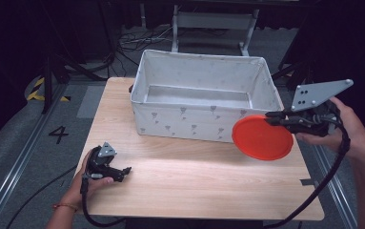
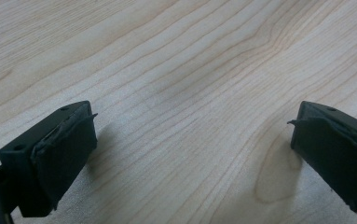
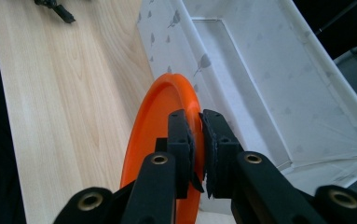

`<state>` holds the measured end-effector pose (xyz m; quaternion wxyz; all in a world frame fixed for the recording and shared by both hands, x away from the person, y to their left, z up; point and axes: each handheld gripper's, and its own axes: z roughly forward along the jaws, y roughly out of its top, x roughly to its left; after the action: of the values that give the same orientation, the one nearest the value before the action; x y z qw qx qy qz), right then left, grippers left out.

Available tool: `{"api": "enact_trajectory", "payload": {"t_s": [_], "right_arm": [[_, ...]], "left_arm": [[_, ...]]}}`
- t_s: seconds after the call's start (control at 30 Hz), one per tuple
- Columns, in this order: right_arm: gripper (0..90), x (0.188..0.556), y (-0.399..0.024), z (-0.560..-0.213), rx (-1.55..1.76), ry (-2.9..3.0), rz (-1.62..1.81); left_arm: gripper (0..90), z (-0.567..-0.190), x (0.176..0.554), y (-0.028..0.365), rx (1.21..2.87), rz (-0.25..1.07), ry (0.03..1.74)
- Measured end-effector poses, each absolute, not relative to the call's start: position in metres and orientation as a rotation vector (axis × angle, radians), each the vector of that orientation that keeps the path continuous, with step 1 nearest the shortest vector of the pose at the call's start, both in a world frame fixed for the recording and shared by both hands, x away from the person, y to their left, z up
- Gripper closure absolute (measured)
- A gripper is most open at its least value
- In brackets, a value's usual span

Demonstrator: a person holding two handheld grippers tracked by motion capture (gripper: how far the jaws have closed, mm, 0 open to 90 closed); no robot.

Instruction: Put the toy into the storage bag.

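Dark floor and black frames surround a pale wooden tabletop [image 1: 194, 181], on which a white fabric bin [image 1: 201, 119] with a small grey print stands toward the far side, empty. The right tool [image 1: 278, 117] pinches the rim of an orange plate [image 1: 261, 138], jaws closed tight on its edge, and holds it in the air tilted on edge, in front of the bin's near right corner and clear of the tabletop. In the right gripper view the plate [image 3: 162, 121] sits just beside the bin's near wall [image 3: 167, 37], outside it. The left tool [image 1: 118, 172] rests low on the near left of the tabletop with its jaws spread wide and nothing between them.

The likely slip is at the rim: only a thin edge is gripped, so the plate could pivot or drop if it knocks the bin's soft wall on the way over. A low lift could also push the bin back.

As for writing, a "4" [image 1: 58, 134] is marked on the floor left of the tabletop; no brand or label can be read on the bin or plate.
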<state>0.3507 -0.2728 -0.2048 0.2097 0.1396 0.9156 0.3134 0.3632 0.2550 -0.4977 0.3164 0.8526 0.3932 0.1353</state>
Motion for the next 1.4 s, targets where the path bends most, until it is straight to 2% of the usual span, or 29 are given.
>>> {"api": "enact_trajectory", "payload": {"t_s": [0.7,1.13,1.4], "right_arm": [[82.4,0.409,-0.263,-0.147,0.435,2.495,0.866],[82.4,0.454,-0.258,-0.146,0.490,2.461,0.843],[82.4,0.482,-0.260,-0.157,0.471,2.443,0.852]], "left_arm": [[0.5,-0.498,0.363,0.255,2.243,0.355,1.034],[0.4,-0.498,0.364,0.255,2.244,0.360,1.030],[0.4,-0.498,0.363,0.255,2.242,0.353,1.036]]}}
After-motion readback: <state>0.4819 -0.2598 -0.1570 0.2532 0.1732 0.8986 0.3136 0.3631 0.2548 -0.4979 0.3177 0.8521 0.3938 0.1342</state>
